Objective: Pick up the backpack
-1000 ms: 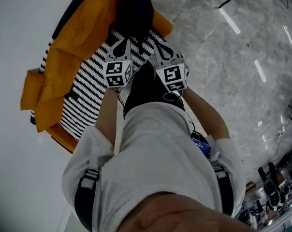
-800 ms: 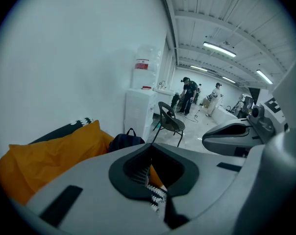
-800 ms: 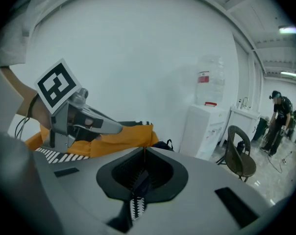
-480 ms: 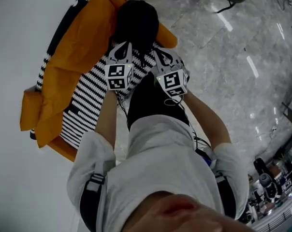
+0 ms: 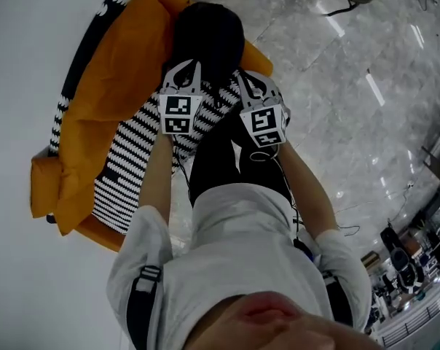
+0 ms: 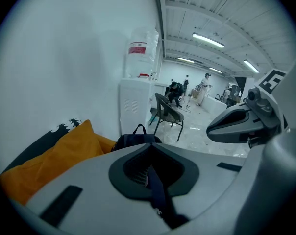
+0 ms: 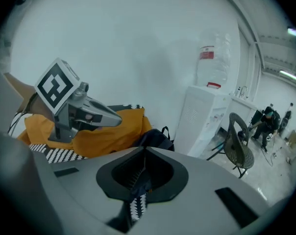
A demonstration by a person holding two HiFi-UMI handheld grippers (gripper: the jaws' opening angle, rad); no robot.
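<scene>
The black backpack [image 5: 205,31] sits upright at the end of a sofa, against an orange cushion [image 5: 111,71]. It also shows as a dark shape with a top loop in the left gripper view [image 6: 135,140] and in the right gripper view [image 7: 155,138]. My left gripper [image 5: 182,70] and right gripper [image 5: 253,84] hang side by side just short of the backpack's near side, both pointing down at it. The jaws of each are shut with nothing between them. The right gripper [image 6: 238,126] appears in the left gripper view, and the left gripper [image 7: 89,114] in the right gripper view.
A black-and-white striped cover [image 5: 132,159] lies on the sofa under the grippers. Past the backpack stand a white water dispenser [image 6: 135,102] and a mesh chair [image 7: 238,141] on the marble floor [image 5: 351,86]. A white wall runs along the left. People stand far back.
Both grippers have moved forward and down, closer to the backpack, staying side by side and shut. The backpack has not moved.
</scene>
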